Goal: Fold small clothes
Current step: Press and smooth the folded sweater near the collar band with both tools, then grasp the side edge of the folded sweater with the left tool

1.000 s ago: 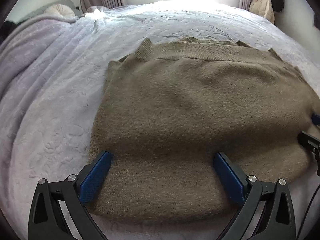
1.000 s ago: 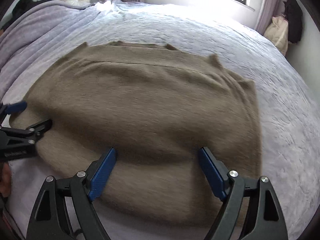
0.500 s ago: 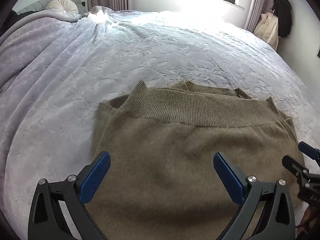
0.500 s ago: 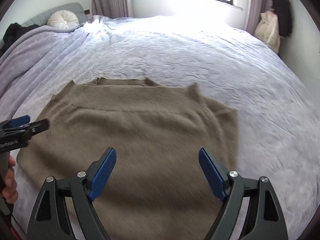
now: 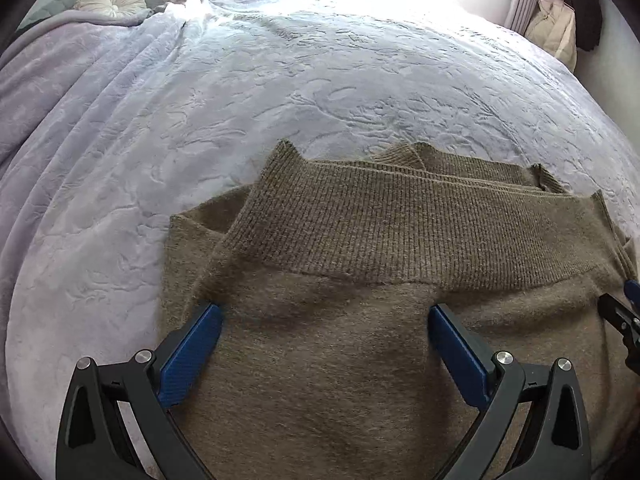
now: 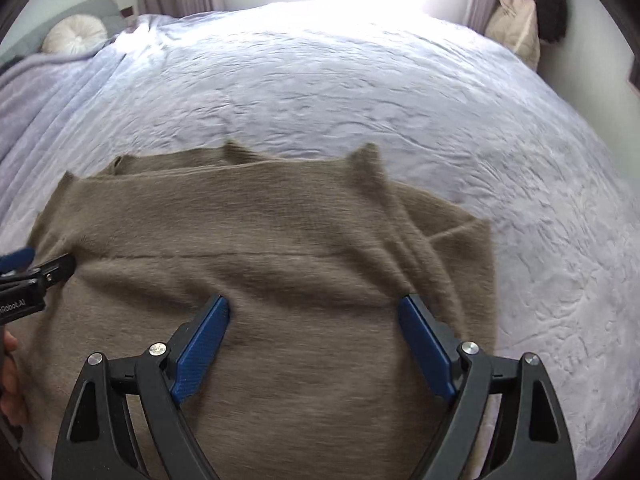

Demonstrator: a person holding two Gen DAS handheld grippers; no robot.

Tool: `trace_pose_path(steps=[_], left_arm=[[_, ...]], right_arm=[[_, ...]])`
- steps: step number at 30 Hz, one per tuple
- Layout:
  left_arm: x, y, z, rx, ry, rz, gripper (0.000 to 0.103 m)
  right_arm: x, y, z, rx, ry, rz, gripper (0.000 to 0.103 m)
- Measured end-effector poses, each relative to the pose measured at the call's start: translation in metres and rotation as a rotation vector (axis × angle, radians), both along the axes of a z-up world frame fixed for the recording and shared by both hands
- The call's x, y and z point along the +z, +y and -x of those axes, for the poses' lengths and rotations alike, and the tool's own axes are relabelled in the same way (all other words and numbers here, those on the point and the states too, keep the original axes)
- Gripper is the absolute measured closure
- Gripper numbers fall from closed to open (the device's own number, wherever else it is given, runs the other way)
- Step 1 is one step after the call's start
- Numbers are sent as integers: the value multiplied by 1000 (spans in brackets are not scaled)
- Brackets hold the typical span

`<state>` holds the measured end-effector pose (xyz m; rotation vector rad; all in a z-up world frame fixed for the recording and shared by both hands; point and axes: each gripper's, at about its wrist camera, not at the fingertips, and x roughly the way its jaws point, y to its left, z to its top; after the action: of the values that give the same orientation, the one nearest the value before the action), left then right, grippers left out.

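Observation:
An olive-brown knit sweater (image 5: 360,340) lies folded on the bed, its ribbed hem band (image 5: 420,232) lying across the top layer. It also shows in the right wrist view (image 6: 260,248). My left gripper (image 5: 325,316) is open and empty over the sweater's left part. My right gripper (image 6: 314,306) is open and empty over its right part. The right gripper's tip shows at the right edge of the left wrist view (image 5: 620,312). The left gripper's tip shows at the left edge of the right wrist view (image 6: 36,268).
The sweater rests on a pale lilac quilted bedspread (image 5: 320,72). A round cream cushion (image 5: 110,0) lies at the bed's head, far left. Bags and dark clothing (image 6: 532,20) sit by the wall at far right, under a bright window.
Both grippers have drawn back and tilted up from the sweater, so more bed shows beyond it. The ribbed hem band now lies near mid-frame. Both jaws stayed open.

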<state>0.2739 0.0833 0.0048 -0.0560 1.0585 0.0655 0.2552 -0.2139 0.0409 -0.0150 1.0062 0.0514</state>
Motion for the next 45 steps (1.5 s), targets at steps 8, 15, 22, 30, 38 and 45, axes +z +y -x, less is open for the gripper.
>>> trace_pose_path(steps=[8, 15, 22, 30, 38, 45], left_arm=[[12, -36, -19, -25, -40, -79, 0], [-5, -32, -26, -25, -26, -63, 0], [-8, -30, -24, -39, -47, -42, 0], [6, -28, -17, -23, -58, -81, 0], [-4, -11, 4, 0, -32, -49, 0], [4, 11, 73, -47, -84, -26, 0]], right_arm=[[15, 36, -19, 24, -18, -17, 13], [-7, 60, -33, 83, -7, 66, 10], [-4, 10, -38, -4, -10, 15, 10], [8, 11, -28, -9, -10, 17, 9], [6, 45, -7, 56, 9, 42, 9], [0, 30, 60, 115, -25, 112, 9]])
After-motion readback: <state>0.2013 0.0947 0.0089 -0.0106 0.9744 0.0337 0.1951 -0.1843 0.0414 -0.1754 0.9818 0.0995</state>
